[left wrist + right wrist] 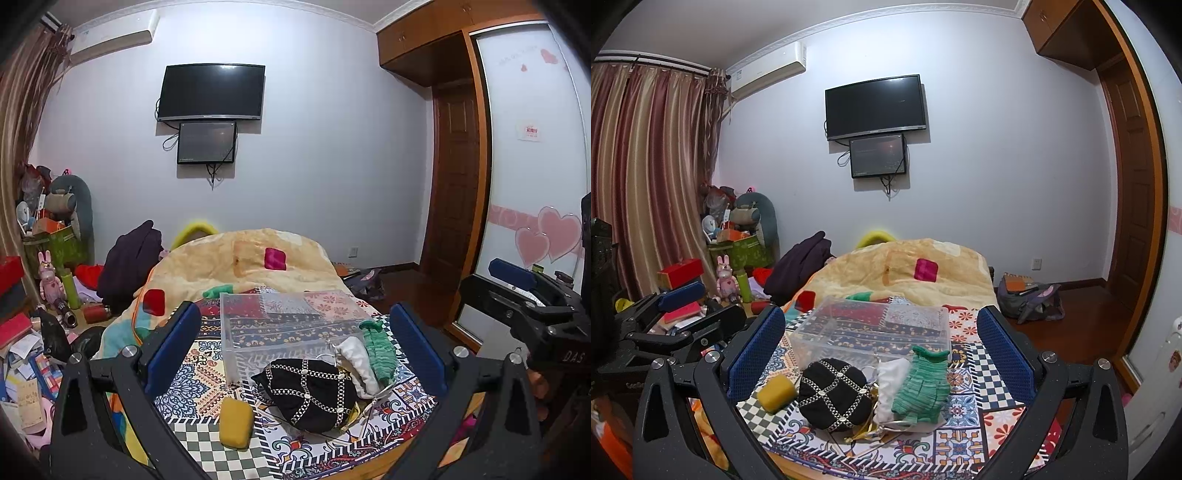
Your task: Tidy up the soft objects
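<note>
On the patterned bedspread (207,384) lie a yellow sponge (235,421), a black pouch with white lattice trim (312,395), a white cloth bag (360,363) and a green knitted glove (378,349). Behind them stands a clear plastic box (288,328), nothing inside. The right wrist view shows the sponge (775,393), pouch (834,393), white bag (892,384), glove (923,384) and box (875,328). My left gripper (295,343) is open and empty, above the pile. My right gripper (882,350) is open and empty, also facing the pile.
A rumpled yellow blanket (258,254) covers the far bed, with a second green glove (218,291) at its edge. Clutter fills the floor at left (48,295). A backpack (1030,299) lies on the wooden floor at right. A wardrobe (532,147) stands right.
</note>
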